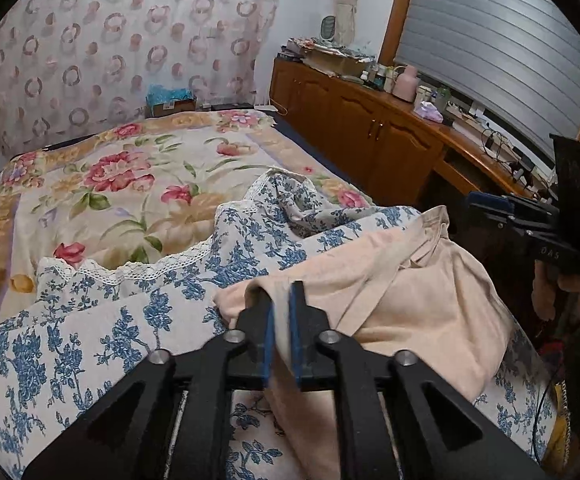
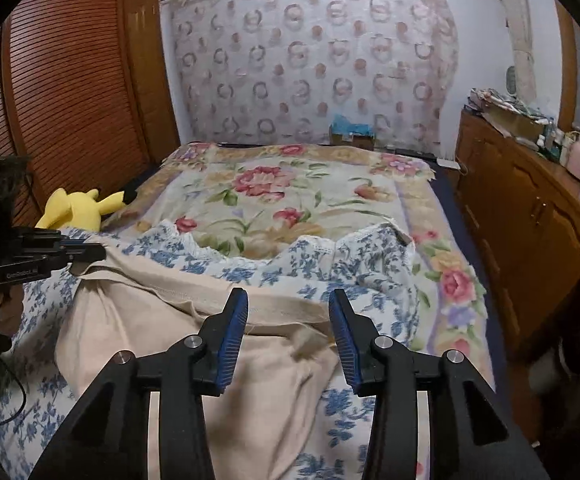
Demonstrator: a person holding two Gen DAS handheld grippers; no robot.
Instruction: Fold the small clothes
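1. The left gripper [image 1: 281,312] is standing with its jaws narrowly parted; a fold of the beige garment [image 1: 401,300] is running up between the blue pads, but a gap is showing, so I am judging the cloth to be loose there rather than pinched.
2. The right gripper [image 2: 288,312] is hovering with jaws well apart and nothing between them, just above the garment's near hem.
3. The beige garment is lying bunched on the near end of the bed, on top of a blue-flowered sheet [image 2: 369,268] with a lace edge; that sheet is covering the near part of the rose-patterned bedspread [image 2: 274,196].
4. The garment is looking light, soft and limp, so it is likely sagging and dragging wherever it is unsupported; the stitched hem and corners are seeming the firmest places to grip, one per gripper.
5. Far left, a yellow plush toy [image 2: 76,208] is sitting; right, a wooden cabinet [image 2: 529,224] is running along the wall.
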